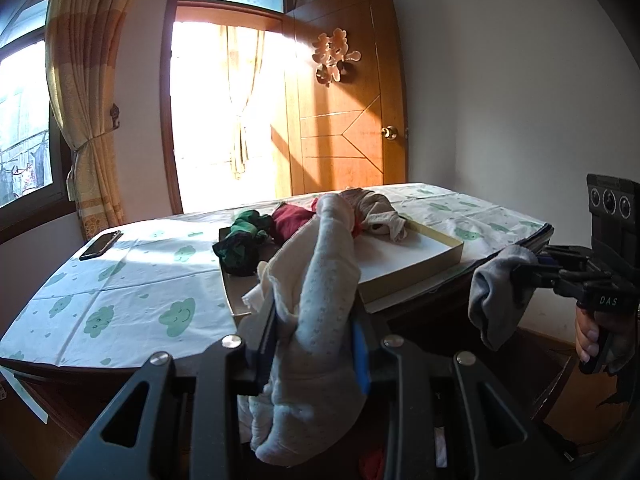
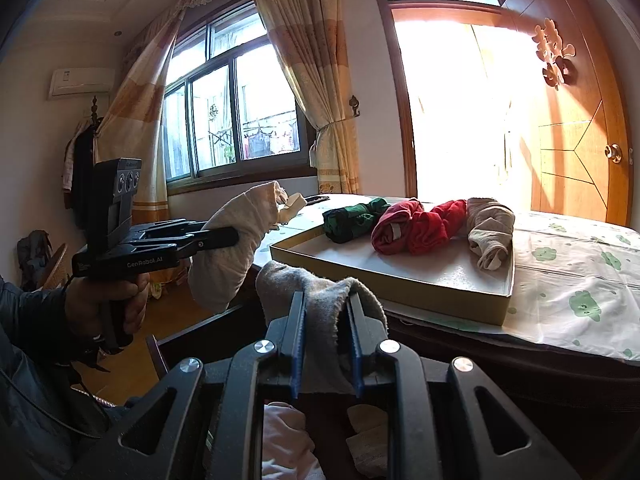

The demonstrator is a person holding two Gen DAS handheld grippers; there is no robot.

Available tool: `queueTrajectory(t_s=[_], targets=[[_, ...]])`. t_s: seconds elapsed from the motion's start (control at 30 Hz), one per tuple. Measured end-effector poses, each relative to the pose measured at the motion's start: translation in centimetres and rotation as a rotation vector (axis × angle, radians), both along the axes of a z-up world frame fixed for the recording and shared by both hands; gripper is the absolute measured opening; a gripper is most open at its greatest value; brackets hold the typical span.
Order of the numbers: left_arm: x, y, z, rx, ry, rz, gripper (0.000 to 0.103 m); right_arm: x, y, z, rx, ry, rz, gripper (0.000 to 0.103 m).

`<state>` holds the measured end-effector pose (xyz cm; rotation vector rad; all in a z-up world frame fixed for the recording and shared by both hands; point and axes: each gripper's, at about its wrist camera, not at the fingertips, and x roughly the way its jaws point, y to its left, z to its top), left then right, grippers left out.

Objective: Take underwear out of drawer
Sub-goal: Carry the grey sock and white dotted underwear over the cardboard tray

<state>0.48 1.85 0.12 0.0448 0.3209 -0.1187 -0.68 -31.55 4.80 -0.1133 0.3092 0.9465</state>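
My left gripper [image 1: 316, 320] is shut on a rolled white dotted underwear [image 1: 320, 300], held in the air in front of the table; it also shows in the right wrist view [image 2: 236, 240]. My right gripper [image 2: 326, 308] is shut on a grey underwear [image 2: 320, 284], also seen hanging at the right in the left wrist view [image 1: 500, 292]. A shallow cardboard tray [image 2: 400, 280] on the table holds rolled green [image 2: 354, 218], red [image 2: 416, 226] and beige [image 2: 490, 234] underwear. The open drawer below holds more cloth [image 2: 284, 440], mostly hidden.
The table [image 1: 120, 280] has a white cloth with green clouds. A black phone [image 1: 100, 245] lies at its far left. A wooden door [image 1: 344, 100] stands open behind, with a curtained window [image 2: 224, 112] to the left.
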Motion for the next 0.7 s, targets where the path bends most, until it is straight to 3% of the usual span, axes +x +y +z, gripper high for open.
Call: queueTrajectory(t_s=[0.7], targets=[[5.0, 0.3, 2.9, 0.045, 0.020, -0.005, 0.030, 3.4, 1.1, 3.8, -0.020, -0.012, -0.028, 0.020]])
